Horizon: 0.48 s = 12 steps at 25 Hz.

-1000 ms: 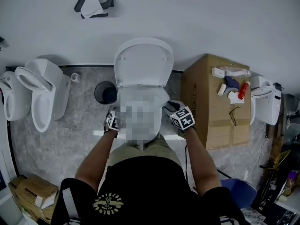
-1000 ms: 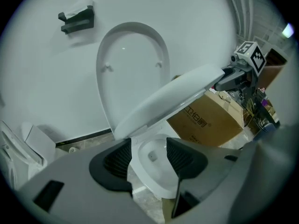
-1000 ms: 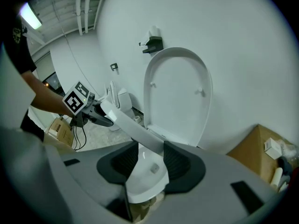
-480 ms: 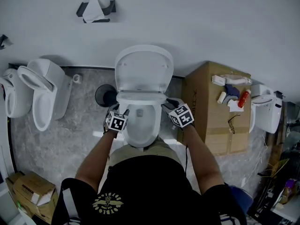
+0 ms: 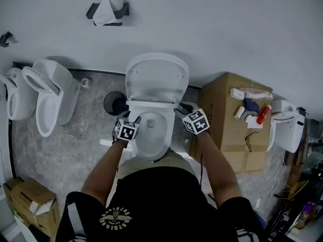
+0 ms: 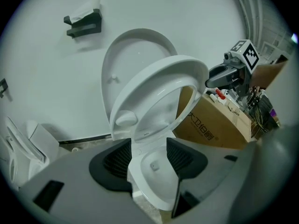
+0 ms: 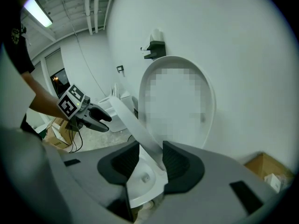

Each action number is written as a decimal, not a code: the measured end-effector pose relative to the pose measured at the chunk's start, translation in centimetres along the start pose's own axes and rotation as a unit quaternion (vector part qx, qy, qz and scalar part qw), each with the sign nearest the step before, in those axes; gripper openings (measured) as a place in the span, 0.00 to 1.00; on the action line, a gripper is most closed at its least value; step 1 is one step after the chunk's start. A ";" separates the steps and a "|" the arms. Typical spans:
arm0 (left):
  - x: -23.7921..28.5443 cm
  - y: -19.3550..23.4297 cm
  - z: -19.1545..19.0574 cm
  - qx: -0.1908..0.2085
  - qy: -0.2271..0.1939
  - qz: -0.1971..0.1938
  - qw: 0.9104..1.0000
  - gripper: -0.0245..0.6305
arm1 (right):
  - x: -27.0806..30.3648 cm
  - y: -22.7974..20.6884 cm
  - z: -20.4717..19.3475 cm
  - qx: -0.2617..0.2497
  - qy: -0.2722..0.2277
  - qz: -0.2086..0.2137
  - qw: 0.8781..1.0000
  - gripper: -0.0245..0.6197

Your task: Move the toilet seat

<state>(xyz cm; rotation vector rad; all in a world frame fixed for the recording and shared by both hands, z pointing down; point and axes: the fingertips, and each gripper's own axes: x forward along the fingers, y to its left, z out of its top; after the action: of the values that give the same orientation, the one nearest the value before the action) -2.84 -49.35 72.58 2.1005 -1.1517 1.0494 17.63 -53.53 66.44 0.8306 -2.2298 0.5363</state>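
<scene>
The white toilet (image 5: 151, 135) stands in the middle with its lid (image 5: 157, 77) upright against the wall. The toilet seat (image 6: 187, 66) is tilted up, partway between bowl and lid. My right gripper (image 7: 150, 160) is at the bowl's right side. The seat (image 7: 135, 129) runs edge-on between its jaws, which have just been closing on it, and lies against the right pad. My left gripper (image 6: 149, 157) is at the bowl's left side with its jaws wide open. Only the bowl and the seat's lower end show beyond them.
A cardboard box (image 5: 227, 115) with bottles and small items on top stands right of the toilet. A black bin (image 5: 115, 102) sits at its left, with two more toilets (image 5: 50, 97) further left. A paper holder (image 5: 108, 8) hangs on the wall, and boxes (image 5: 28, 198) lie at bottom left.
Both grippers have edged along the bowl's sides toward the wall, the right one further, with the seat between its jaws. The head view has shifted slightly.
</scene>
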 end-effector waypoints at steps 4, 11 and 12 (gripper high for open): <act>0.1 0.0 0.6 -0.004 -0.003 0.006 1.000 0.41 | 0.5 -1.1 0.9 0.000 -0.002 0.004 1.000 0.30; 0.0 0.2 1.0 -0.016 -0.007 0.015 1.000 0.41 | 1.3 -2.9 2.3 0.004 -0.008 0.010 1.000 0.29; -0.1 0.3 1.1 -0.019 -0.008 0.016 1.000 0.41 | 1.4 -3.2 2.4 0.006 -0.009 0.010 1.000 0.29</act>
<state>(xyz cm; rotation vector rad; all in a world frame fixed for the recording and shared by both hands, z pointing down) -2.68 -50.25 71.91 2.0719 -1.2069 1.0190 17.91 -57.76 66.23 0.8218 -2.2549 0.5536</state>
